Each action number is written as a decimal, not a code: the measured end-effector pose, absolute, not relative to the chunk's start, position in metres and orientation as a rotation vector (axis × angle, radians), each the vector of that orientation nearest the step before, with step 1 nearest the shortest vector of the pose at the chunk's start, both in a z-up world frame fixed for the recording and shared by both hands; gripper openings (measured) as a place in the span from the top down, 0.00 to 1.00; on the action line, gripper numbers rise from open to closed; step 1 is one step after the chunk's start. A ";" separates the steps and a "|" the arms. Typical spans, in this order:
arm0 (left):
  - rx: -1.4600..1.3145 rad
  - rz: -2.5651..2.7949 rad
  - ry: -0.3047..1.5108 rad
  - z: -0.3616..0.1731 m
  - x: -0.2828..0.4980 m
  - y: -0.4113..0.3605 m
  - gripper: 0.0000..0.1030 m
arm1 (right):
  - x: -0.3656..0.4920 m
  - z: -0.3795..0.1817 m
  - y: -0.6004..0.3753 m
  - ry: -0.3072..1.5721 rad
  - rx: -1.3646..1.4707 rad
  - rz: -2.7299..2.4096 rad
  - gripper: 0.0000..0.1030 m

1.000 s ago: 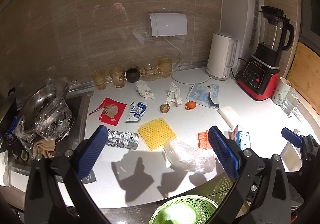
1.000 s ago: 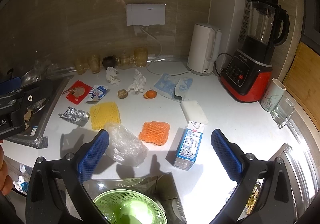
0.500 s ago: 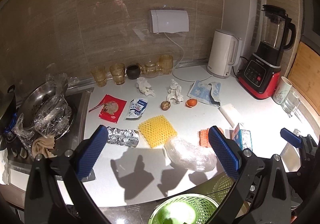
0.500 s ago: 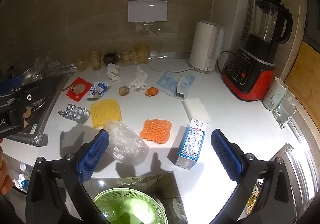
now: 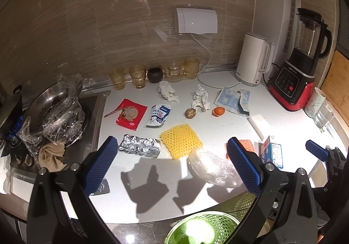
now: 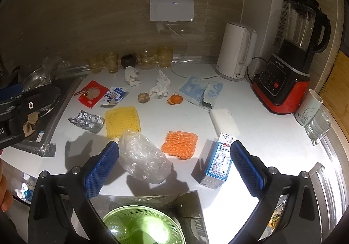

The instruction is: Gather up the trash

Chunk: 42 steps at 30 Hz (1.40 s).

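Trash lies scattered on the white counter (image 5: 152, 189): a crumpled clear plastic bag (image 5: 213, 167) (image 6: 144, 156), yellow foam net (image 5: 180, 140) (image 6: 122, 120), orange foam net (image 6: 180, 144), foil wad (image 5: 139, 145) (image 6: 87, 122), milk carton (image 6: 219, 161) (image 5: 271, 153), red wrapper (image 5: 130, 114), white pouch (image 5: 159, 113), two tissue wads (image 5: 168, 92), orange peel (image 5: 218, 111). A green mesh bin (image 5: 202, 228) (image 6: 141, 224) sits below the counter's front edge. My left gripper (image 5: 172, 167) and right gripper (image 6: 174, 167) both hover open above the front edge, holding nothing.
A stove with a foil-covered pan (image 5: 54, 108) is at the left. Amber glasses (image 5: 137, 75), a white kettle (image 5: 254, 58) and a red blender (image 5: 298, 65) line the back wall. A mug (image 5: 315, 102) and a white sponge block (image 5: 259, 124) are at the right.
Both grippers have lifted and pulled back slightly, so the counter appears a little lower and farther. Both stay open. No object has moved.
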<state>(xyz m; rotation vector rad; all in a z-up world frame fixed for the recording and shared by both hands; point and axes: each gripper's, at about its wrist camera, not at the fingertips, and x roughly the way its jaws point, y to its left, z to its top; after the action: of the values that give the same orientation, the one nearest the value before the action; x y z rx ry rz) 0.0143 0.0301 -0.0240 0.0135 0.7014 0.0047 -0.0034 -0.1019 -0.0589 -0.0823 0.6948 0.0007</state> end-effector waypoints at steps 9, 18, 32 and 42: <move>0.012 0.024 0.705 -0.025 0.015 0.033 0.07 | 0.001 -0.060 -0.098 0.699 -0.086 0.024 0.02; 0.012 0.022 0.706 -0.025 0.016 0.035 0.07 | 0.001 -0.061 -0.098 0.699 -0.086 0.024 0.02; 0.013 0.017 0.703 -0.029 0.018 0.035 0.07 | 0.003 -0.061 -0.098 0.699 -0.089 0.022 0.02; 0.006 0.005 0.733 -0.038 0.024 0.035 0.07 | 0.005 -0.069 -0.101 0.711 -0.089 0.019 0.02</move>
<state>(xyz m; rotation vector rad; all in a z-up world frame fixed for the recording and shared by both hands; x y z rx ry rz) 0.0239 0.0348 -0.0379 0.0063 0.7328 0.0048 0.0048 -0.1010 -0.0688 -0.0885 0.7109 0.0195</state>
